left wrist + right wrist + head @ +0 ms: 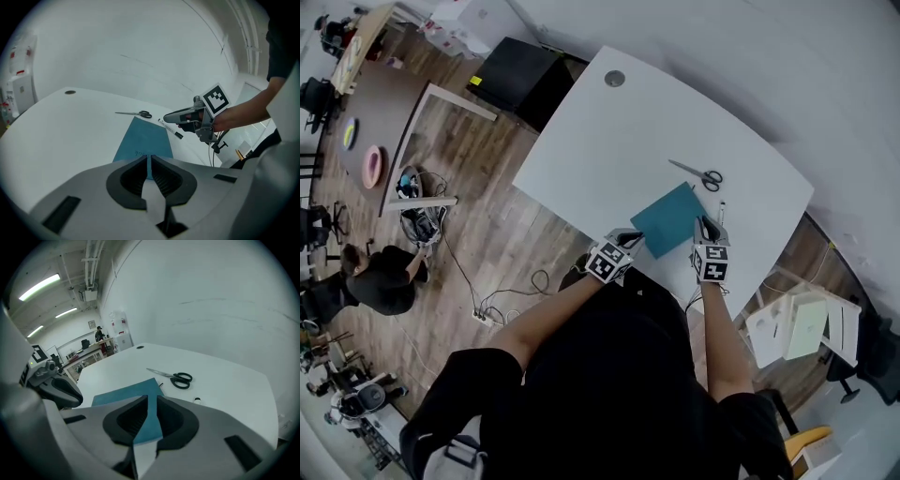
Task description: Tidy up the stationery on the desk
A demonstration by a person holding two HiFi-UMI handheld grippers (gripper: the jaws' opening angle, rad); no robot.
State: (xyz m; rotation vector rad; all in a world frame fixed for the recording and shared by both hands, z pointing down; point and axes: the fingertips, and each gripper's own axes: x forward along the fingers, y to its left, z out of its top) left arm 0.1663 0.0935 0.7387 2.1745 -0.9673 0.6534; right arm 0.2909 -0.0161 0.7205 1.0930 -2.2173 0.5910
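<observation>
Lying flat on a white desk (609, 141): one teal notebook (668, 218), a hand-held gripper at each of its near corners.

Left gripper (630, 236): at the notebook's near left corner; jaws drawn together to a hairline slit, nothing held, the notebook's near edge showing just past the tips. Right gripper (706, 225): at the notebook's near right corner; jaws a narrow gap apart, the teal cover visible through the gap, not clamped on it. Scissors (698, 172), black-handled, blades closed: beyond the notebook's far right corner, near but apart from it. Marker pen (721, 208), white barrel, black cap: just beside the notebook's right edge, between it and the desk's rim.
</observation>
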